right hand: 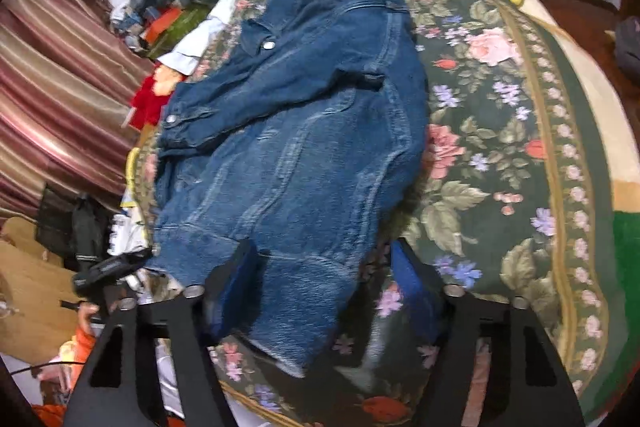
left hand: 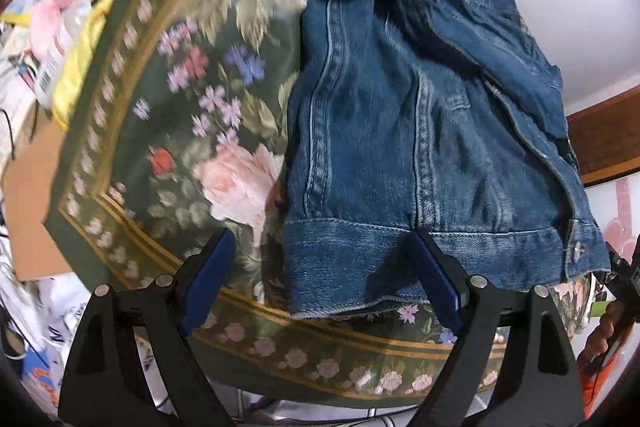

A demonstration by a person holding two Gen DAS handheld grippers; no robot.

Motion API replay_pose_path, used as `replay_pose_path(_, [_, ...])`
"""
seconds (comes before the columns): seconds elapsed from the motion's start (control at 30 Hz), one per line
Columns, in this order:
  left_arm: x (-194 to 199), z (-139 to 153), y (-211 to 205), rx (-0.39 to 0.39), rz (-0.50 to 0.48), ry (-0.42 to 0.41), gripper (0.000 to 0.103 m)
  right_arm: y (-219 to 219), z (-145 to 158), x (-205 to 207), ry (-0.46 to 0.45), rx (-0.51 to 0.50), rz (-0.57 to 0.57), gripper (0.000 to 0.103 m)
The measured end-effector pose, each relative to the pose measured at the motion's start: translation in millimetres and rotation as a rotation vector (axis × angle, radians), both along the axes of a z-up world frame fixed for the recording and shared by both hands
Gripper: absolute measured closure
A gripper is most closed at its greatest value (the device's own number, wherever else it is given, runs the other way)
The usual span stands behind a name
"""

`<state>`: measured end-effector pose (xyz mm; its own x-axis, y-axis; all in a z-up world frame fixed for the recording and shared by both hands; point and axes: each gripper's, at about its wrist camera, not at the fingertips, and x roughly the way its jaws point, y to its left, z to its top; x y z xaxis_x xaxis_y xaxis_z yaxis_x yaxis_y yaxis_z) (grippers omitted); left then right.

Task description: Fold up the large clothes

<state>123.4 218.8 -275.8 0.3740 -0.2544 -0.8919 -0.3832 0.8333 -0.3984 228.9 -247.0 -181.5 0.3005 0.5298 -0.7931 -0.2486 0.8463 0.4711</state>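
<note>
A blue denim jacket [left hand: 404,131] lies spread on a dark green floral blanket [left hand: 192,75]. My left gripper [left hand: 324,267] hangs over the jacket's near hem, open, with the left corner of the hem band between its blue pads [left hand: 212,267] and nothing pressed. In the right wrist view the jacket [right hand: 296,147] reaches down to my right gripper [right hand: 324,283]. The other corner of the hem lies between its fingers. The right-hand pad [right hand: 412,283] stands clear of the cloth, so this gripper is open.
A yellow cloth [left hand: 88,39] and a cardboard box [left hand: 32,195] lie left of the blanket. A striped curtain [right hand: 60,75] and piled clutter [right hand: 160,15] stand on the other side. A hand in an orange sleeve [right hand: 80,331] holds the other gripper at the blanket's edge.
</note>
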Motion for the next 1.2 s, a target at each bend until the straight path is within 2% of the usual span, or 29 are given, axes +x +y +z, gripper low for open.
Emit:
replay_pose_path(0.03, [1.1,-1.5,-0.3,-0.005,0.003,0.002,0.019,0.7,0.4,0.8,0.002,0.010,0.004,0.053])
replay_pose_path(0.1, [3.7,-4.3,-2.4,-0.023,0.000,-0.005,0.032,7.2,-0.4,4.1,0.005,0.019,0.020,0.065])
replay_pose_path(0.13, [4.5,-4.2,-4.6,-0.027,-0.005,-0.014,0.036,10.0,1.8,5.7,-0.009,0.008,0.022,0.067])
replay_pose_path(0.17, [5.1,-3.6,-6.9,-0.034,-0.011,-0.022,0.047,12.9,4.1,6.8,-0.025,0.000,0.030,0.072])
replay_pose_path(0.2, [7.3,-3.3,-8.7,-0.047,-0.018,-0.029,0.053,17.8,7.6,7.3,-0.053,-0.005,0.046,0.076])
replay_pose_path(0.23, [9.1,-1.3,-11.8,-0.031,-0.018,-0.031,0.054,19.7,9.9,6.9,-0.068,-0.007,0.052,0.077])
replay_pose_path(0.27, [13.6,1.0,-17.9,-0.017,-0.025,-0.036,0.062,23.6,13.6,8.1,-0.089,-0.013,0.061,0.079])
replay_pose_path(0.3, [14.0,5.7,-20.7,0.007,-0.033,-0.046,0.077,25.4,18.3,10.0,-0.107,-0.007,0.063,0.081])
replay_pose_path(0.33, [16.0,9.4,-22.8,0.030,-0.036,-0.048,0.081,26.3,21.3,11.8,-0.115,-0.001,0.064,0.081])
replay_pose_path(0.47, [23.6,41.2,-25.5,0.032,-0.049,-0.150,0.085,30.3,42.5,24.4,-0.191,0.019,0.064,0.082])
replay_pose_path(0.57, [34.8,75.8,-33.1,0.098,-0.080,-0.238,0.086,37.0,55.6,34.0,-0.244,0.014,0.079,0.083])
replay_pose_path(0.7, [60.0,122.3,-32.3,0.129,-0.097,-0.357,0.086,45.5,72.2,46.3,-0.326,-0.007,0.082,0.083])
replay_pose_path(0.9, [104.9,175.4,-17.4,0.173,-0.047,-0.498,0.087,49.2,94.2,87.0,-0.408,-0.007,0.009,0.083])
replay_pose_path(1.07, [133.7,191.0,14.8,0.193,0.045,-0.536,0.087,43.5,105.8,140.6,-0.437,-0.001,-0.079,0.084])
replay_pose_path(1.2, [166.4,185.0,41.5,0.174,0.143,-0.523,0.087,44.8,103.0,182.9,-0.427,-0.006,-0.121,0.084])
